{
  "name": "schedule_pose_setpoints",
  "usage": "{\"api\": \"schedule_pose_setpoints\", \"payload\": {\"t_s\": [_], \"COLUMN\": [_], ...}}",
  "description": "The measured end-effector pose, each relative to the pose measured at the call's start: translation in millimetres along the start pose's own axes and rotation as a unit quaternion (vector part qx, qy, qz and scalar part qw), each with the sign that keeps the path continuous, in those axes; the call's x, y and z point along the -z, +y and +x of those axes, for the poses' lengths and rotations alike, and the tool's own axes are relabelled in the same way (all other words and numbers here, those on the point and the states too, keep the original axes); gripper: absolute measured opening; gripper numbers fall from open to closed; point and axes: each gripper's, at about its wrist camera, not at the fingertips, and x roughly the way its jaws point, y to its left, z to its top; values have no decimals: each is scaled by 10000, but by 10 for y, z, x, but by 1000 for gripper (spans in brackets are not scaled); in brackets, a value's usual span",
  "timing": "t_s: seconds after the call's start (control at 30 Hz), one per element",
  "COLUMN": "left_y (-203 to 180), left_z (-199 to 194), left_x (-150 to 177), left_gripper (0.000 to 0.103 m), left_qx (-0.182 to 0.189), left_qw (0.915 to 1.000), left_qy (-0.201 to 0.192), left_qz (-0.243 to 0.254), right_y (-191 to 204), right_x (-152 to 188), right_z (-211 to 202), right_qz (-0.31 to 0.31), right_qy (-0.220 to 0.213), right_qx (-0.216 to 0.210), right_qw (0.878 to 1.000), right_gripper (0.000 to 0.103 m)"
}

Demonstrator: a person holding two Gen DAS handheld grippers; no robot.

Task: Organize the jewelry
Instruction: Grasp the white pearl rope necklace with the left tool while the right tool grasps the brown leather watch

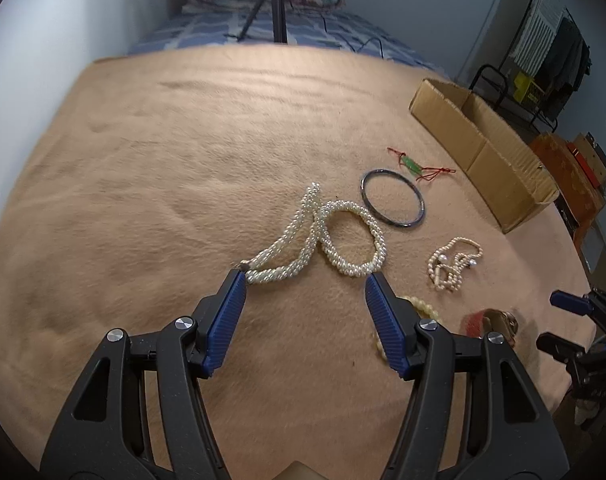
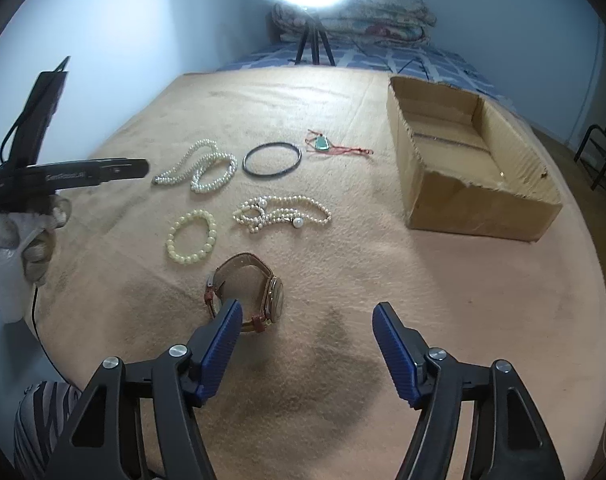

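Note:
Jewelry lies on a tan blanket [image 2: 343, 240]. A thick white pearl necklace [image 1: 323, 236] [image 2: 201, 170] lies just ahead of my open, empty left gripper [image 1: 305, 278]. A dark bangle [image 1: 393, 196] [image 2: 271, 159], a green pendant on red cord [image 1: 415, 165] [image 2: 323, 143], a thin pearl strand [image 1: 455, 262] [image 2: 281, 212] and a cream bead bracelet [image 2: 191, 236] lie nearby. A brown-strap watch [image 2: 251, 292] sits by the left finger of my open, empty right gripper [image 2: 307, 308]. An open cardboard box [image 2: 463, 160] [image 1: 487, 152] stands at the right.
A ring light on a tripod [image 2: 313, 36] stands behind the blanket, in front of folded quilts [image 2: 355, 16]. A clothes rack [image 1: 543, 60] and a red box [image 1: 563, 164] stand beyond the blanket's right edge. The left gripper's body and gloved hand [image 2: 27, 208] show at the left.

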Motion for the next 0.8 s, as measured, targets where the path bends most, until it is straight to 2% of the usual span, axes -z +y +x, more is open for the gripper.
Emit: {"api": "schedule_pose_setpoints", "payload": {"t_s": [0.4, 0.67, 0.73, 0.8], "left_y": [-44, -99, -132, -164], "left_z": [573, 711, 735, 758], "left_x": [-275, -315, -313, -320], "left_gripper": [64, 64, 54, 48], "left_qx": [-134, -301, -485, -611], "left_qw": [9992, 9990, 9983, 9976], "left_qy": [341, 331, 312, 267], "left_qz": [-124, -36, 68, 180], "right_y": [-89, -38, -19, 2], "right_x": [-20, -52, -63, -72], "right_z": [250, 383, 402, 435], "right_qz": [309, 311, 295, 276], "right_qy": [248, 431, 456, 508], "right_qx": [-219, -323, -334, -338], "right_qw": [9990, 9981, 9980, 9978], "right_gripper": [60, 54, 53, 50]}}
